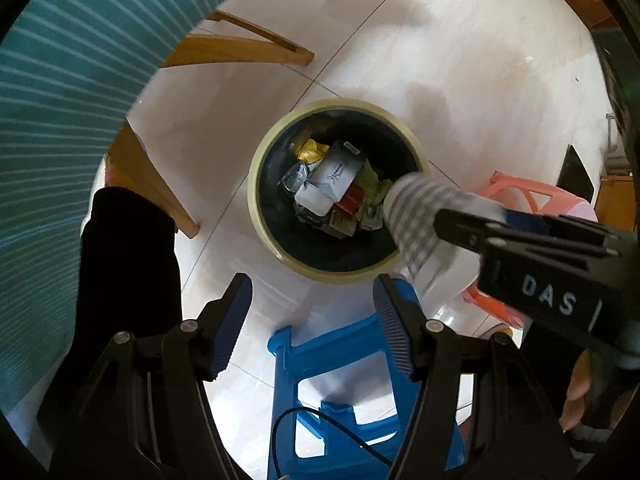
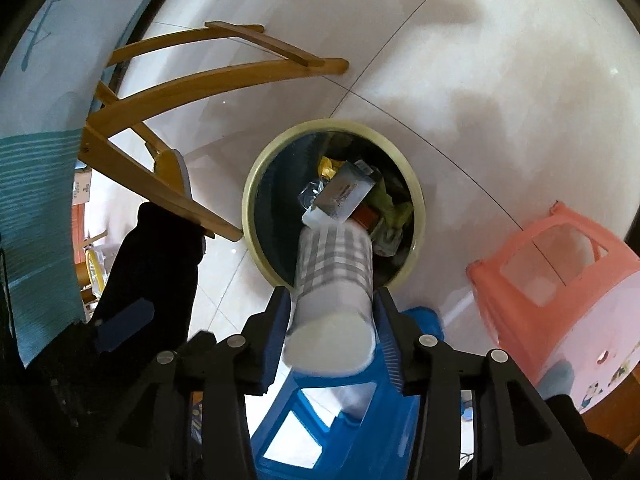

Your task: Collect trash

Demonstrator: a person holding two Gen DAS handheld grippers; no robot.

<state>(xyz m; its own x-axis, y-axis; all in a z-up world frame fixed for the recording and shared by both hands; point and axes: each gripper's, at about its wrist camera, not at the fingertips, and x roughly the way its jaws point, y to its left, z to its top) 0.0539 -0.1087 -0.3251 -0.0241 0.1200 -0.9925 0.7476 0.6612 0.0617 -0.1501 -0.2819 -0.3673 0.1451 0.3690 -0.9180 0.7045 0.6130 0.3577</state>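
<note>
Paper cup sat squeezed in the right gripper over the bin rim, ready to drop; left gripper w/ jaws wide, holding nothing.

Your left gripper is black with ribbed blue pads, silver screws, a thin black cable at 6 o'clock. Right gripper matches; white "DAS" lettering at 3 o'clock in left view.
</note>
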